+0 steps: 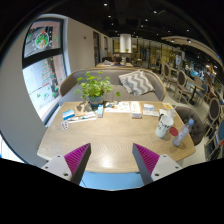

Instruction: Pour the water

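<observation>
Gripper (pixel 110 160) held back over table (pixel 100 140) edge, fingers spread wide, nothing between. White jug (pixel 164 127) and bottle (pixel 181 134) stand at 2 o'clock, well apart; likely approach phase. Potted plant (pixel 95 90) at 12.

The gripper (pixel 110 160) shows only as two dark fingers (pixel 72 163) reaching forward side by side, each a blunt, wedge-like shape. Each carries a magenta pad (pixel 148 156) on its inner face, ribbed with fine diagonal lines. The outer sides are black and plain. A pale blue, flat piece (pixel 110 181) sits low between the fingers' bases.
</observation>
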{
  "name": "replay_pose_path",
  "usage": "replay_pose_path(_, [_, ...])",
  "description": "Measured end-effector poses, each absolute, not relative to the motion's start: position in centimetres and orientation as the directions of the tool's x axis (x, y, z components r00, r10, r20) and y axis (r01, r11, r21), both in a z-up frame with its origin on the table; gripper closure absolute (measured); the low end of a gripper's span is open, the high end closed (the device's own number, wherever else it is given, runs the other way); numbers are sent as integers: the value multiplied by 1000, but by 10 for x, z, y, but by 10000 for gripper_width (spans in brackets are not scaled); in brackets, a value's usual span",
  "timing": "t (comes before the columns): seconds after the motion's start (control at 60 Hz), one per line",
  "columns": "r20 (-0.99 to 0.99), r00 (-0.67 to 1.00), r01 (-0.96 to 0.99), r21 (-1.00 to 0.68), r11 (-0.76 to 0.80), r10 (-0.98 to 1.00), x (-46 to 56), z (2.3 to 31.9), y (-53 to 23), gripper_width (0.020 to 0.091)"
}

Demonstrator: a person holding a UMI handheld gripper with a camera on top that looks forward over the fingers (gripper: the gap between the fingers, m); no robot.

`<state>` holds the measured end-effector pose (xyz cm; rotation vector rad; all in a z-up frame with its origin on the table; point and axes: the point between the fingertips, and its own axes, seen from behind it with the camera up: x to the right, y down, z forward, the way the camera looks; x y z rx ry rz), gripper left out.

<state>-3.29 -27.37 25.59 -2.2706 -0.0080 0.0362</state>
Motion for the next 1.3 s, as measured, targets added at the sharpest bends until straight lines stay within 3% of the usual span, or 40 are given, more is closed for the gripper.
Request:
replay_pose_path(0.1, [-29, 1000, -27, -758, -652, -7, -20, 251, -276, 246])
replay_pose_path(0.633, [5, 990, -83, -789, -609, -142, 271, 141, -259, 252])
replay_pose_path(1.117, [-25, 987, -106, -841, -530, -158, 401, 70, -144, 253])
replay_pose_path(1.2, [-18, 991, -87, -849, -520, -136, 402, 62, -130, 314])
replay_pose_path(1.3, [-12, 993, -70, -863, -500, -118, 405, 58, -118, 512])
